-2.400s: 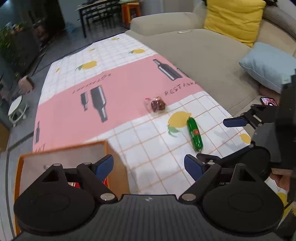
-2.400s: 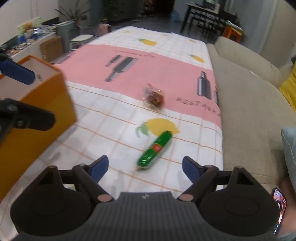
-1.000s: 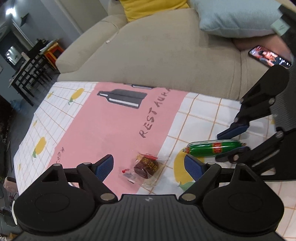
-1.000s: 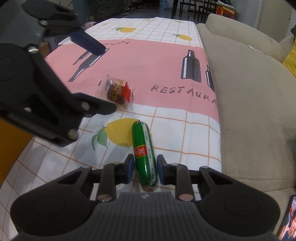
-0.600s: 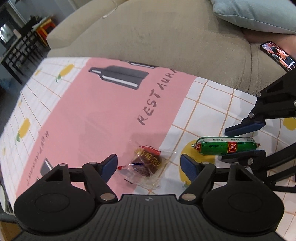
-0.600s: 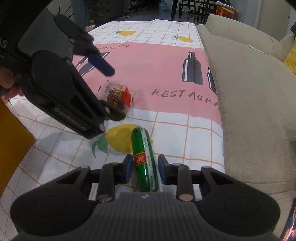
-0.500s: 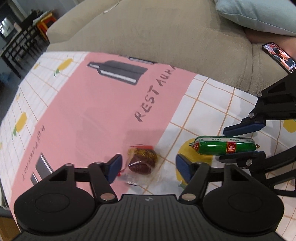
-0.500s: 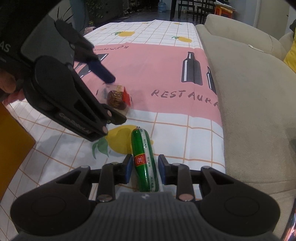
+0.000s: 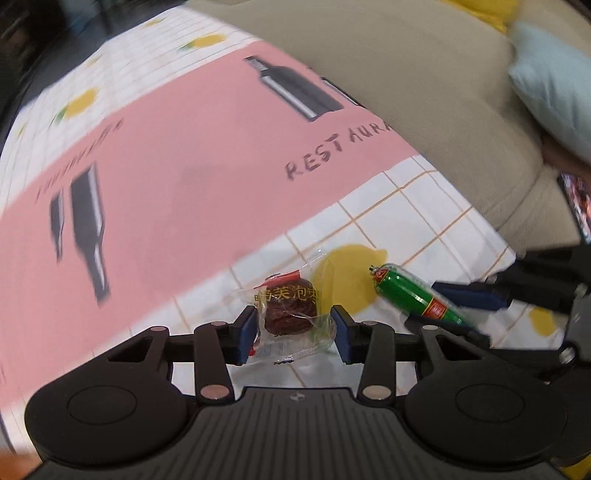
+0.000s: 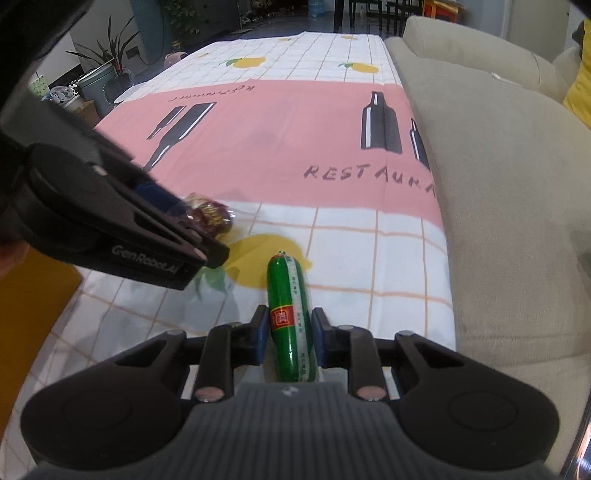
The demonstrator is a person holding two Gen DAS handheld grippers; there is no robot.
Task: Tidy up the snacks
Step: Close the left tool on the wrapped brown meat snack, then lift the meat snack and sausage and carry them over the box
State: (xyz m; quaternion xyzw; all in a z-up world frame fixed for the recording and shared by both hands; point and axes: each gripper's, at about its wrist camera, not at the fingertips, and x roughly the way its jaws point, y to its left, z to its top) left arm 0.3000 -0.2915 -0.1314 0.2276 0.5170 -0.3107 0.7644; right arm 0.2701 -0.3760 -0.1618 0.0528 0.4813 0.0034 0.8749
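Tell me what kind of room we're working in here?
Most likely a home living room: a beige sofa with cushions runs beside the low table's lemon-print tablecloth, potted plants stand along the far wall, and dining chairs show beyond.

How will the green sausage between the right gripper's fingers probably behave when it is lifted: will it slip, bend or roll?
The green sausage looks glossy and round, so it may slip in the right gripper. It is gripped toward one end, so the free end might droop. Set on the tablecloth, it would likely roll sideways.
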